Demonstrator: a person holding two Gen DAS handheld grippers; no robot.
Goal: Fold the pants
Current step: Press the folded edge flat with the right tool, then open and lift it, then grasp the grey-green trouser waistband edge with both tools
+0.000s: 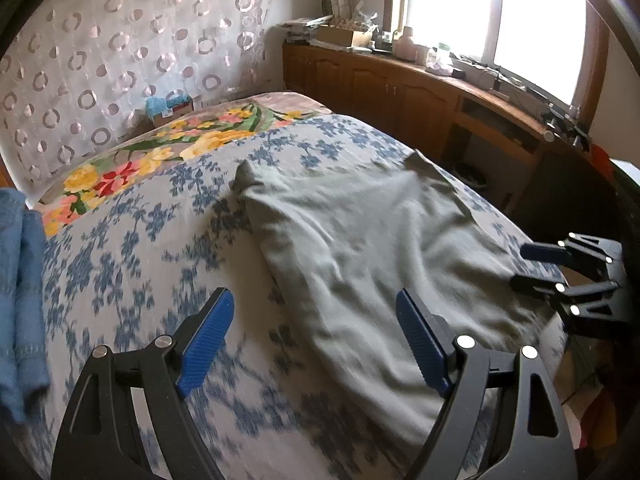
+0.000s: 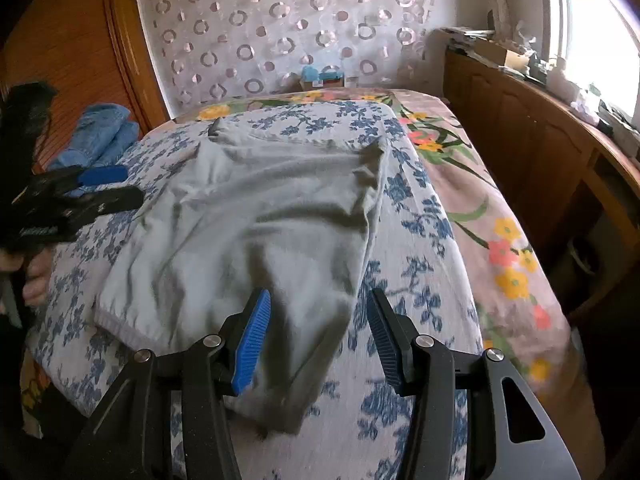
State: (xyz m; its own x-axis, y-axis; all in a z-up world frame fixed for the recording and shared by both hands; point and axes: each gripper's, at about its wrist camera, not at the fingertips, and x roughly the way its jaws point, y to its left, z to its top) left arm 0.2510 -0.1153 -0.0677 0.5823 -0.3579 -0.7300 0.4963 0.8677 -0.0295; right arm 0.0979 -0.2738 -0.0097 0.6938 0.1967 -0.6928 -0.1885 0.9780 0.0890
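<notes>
Grey pants [image 1: 352, 232] lie folded and rumpled on the bed's blue-flowered cover [image 1: 120, 240]. My left gripper [image 1: 313, 294] hovers open over the pants' left edge, one pad above the cover, the other above the cloth, holding nothing. The right gripper [image 1: 522, 266] shows at the pants' far right edge. In the right wrist view the pants [image 2: 260, 208] spread ahead, and my right gripper [image 2: 318, 296] stands open above their near corner; the pads do not press the cloth. The left gripper [image 2: 130, 185] is at the left, a hand [image 2: 36, 276] behind it.
Folded blue denim [image 1: 20, 280] lies at the bed's left side, also seen as denim [image 2: 100, 132]. A bright flowered sheet [image 2: 508, 256] covers the bed's right edge. A cluttered wooden cabinet [image 1: 380, 84] runs along under the window. A small box [image 1: 168, 106] sits by the curtain.
</notes>
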